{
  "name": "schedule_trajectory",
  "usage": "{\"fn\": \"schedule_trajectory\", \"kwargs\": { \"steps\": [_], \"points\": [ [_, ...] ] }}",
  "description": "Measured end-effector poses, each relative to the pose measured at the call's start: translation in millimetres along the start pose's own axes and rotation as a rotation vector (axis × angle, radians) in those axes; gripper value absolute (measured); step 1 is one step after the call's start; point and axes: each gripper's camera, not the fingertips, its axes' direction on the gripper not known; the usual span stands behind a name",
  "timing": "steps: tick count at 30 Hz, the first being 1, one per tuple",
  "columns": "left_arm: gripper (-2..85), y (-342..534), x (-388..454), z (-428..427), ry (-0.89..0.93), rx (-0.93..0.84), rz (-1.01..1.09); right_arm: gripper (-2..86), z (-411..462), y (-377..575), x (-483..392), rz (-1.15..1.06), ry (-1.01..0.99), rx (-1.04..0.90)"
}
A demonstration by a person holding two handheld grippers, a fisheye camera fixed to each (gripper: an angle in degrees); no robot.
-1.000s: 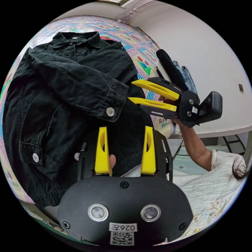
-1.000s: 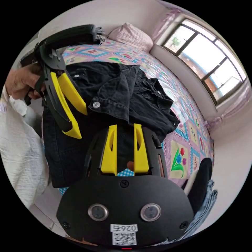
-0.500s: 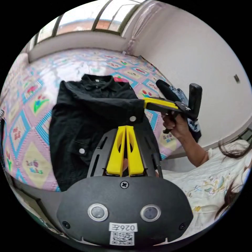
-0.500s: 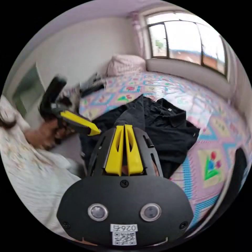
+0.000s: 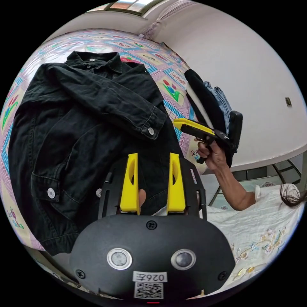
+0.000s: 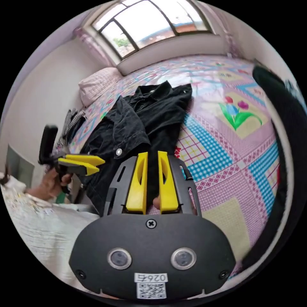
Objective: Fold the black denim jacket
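A black denim jacket (image 5: 83,128) is seen laid flat on a bed covered by a patchwork quilt (image 6: 230,153) (tulip panels, checked squares), one sleeve (image 5: 108,99) folded across its front; the left claw (image 5: 153,160) is held above the jacket's hem with its yellow jaws spread, gripping nothing; the right claw (image 6: 153,156) is held just off the jacket's edge, its jaws slightly parted and empty; a pillow (image 6: 96,84) is seen under the window.
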Motion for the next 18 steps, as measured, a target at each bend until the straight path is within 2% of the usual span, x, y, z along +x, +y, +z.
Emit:
{"fn": "schedule_trajectory", "kwargs": {
  "steps": [6,9,12,13,14,16,18],
  "points": [
    [15.8,-11,11,23,-0.063,-0.054,0.064,6.5,14,0,-64,-0.420,0.324,-0.023],
    [18.0,-20,16,37,-0.061,-0.098,0.079,6.7,30,-1,-78,-0.578,0.398,-0.047],
    [15.9,-29,22,50,-0.110,-0.143,0.102,5.8,52,-10,-76,-0.664,0.453,-0.095],
    [12.1,-33,26,52,-0.164,-0.150,0.117,4.9,56,-13,-75,-0.670,0.462,-0.103],
    [6.4,-36,30,54,-0.213,-0.165,0.131,2.7,61,-19,-71,-0.674,0.467,-0.120],
    [0.5,-38,34,43,-0.245,-0.156,0.137,-0.1,51,-35,-70,-0.628,0.431,-0.090],
    [-0.3,-32,41,8,-0.173,-0.100,0.147,-1.1,1,-66,-68,-0.500,0.136,-0.021]
  ]
}}
